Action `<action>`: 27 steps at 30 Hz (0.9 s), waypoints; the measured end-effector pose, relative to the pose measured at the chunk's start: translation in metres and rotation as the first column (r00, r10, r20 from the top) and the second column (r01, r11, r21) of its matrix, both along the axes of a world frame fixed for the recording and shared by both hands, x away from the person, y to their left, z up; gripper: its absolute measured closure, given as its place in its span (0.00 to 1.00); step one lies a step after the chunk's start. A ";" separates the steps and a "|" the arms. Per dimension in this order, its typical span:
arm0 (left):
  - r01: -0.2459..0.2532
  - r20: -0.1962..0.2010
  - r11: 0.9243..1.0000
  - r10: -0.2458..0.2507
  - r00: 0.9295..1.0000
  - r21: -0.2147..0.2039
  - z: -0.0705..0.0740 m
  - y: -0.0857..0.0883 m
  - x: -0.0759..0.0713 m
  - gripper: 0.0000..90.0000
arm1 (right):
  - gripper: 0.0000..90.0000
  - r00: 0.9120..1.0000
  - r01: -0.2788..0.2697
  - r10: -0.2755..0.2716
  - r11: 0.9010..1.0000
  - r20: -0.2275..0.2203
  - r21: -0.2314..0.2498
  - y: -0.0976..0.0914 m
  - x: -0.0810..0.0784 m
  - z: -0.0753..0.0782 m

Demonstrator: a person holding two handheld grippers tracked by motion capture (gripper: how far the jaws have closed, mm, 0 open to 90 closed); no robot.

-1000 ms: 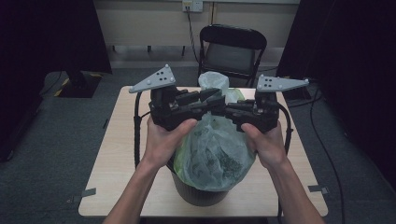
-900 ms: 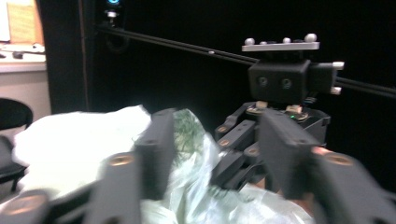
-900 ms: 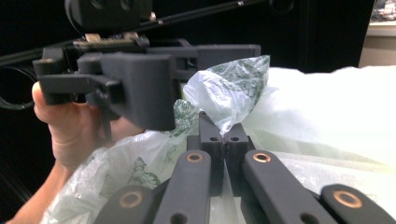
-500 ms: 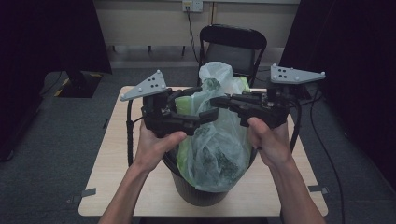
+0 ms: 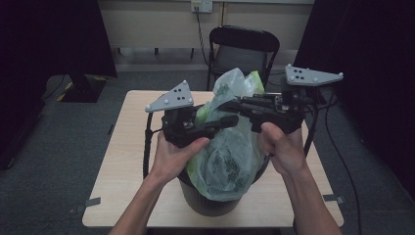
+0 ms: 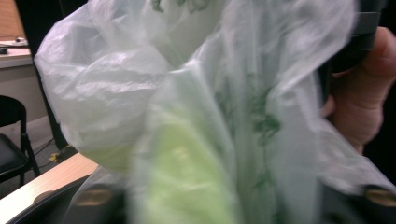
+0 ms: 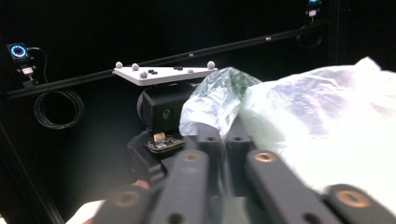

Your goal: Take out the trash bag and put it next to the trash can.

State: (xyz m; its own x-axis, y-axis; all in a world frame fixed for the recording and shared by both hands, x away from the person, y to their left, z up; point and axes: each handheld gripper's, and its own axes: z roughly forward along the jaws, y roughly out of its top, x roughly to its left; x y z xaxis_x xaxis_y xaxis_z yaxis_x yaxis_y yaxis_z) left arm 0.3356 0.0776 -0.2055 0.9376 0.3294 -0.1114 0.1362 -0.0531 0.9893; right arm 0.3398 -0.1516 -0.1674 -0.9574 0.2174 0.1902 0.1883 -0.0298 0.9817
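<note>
I clamp both grippers, left (image 5: 230,120) and right (image 5: 227,104), on the bag (image 5: 230,156), gathering its neck above the bin (image 5: 205,203).

The green print on the plastic bag (image 5: 222,156) cannot be read.

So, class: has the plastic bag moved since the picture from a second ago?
Yes. The plastic bag has risen out of the black bin; its top now overlaps the chair behind the table, where earlier it sat lower.
</note>
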 end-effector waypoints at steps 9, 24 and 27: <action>0.010 -0.003 0.999 -0.010 1.000 -0.034 0.011 0.009 -0.002 1.00 | 0.31 0.989 0.147 -0.147 0.989 0.013 0.014 -0.020 -0.004 -0.004; -0.015 0.011 0.999 0.016 1.000 -0.051 0.038 0.005 0.002 1.00 | 0.10 1.000 0.021 -0.021 0.998 -0.006 -0.056 -0.009 -0.005 -0.021; -0.011 0.018 0.999 0.012 1.000 -0.039 0.041 -0.002 0.001 1.00 | 0.09 0.999 0.032 -0.033 0.993 -0.003 -0.117 0.002 -0.006 -0.023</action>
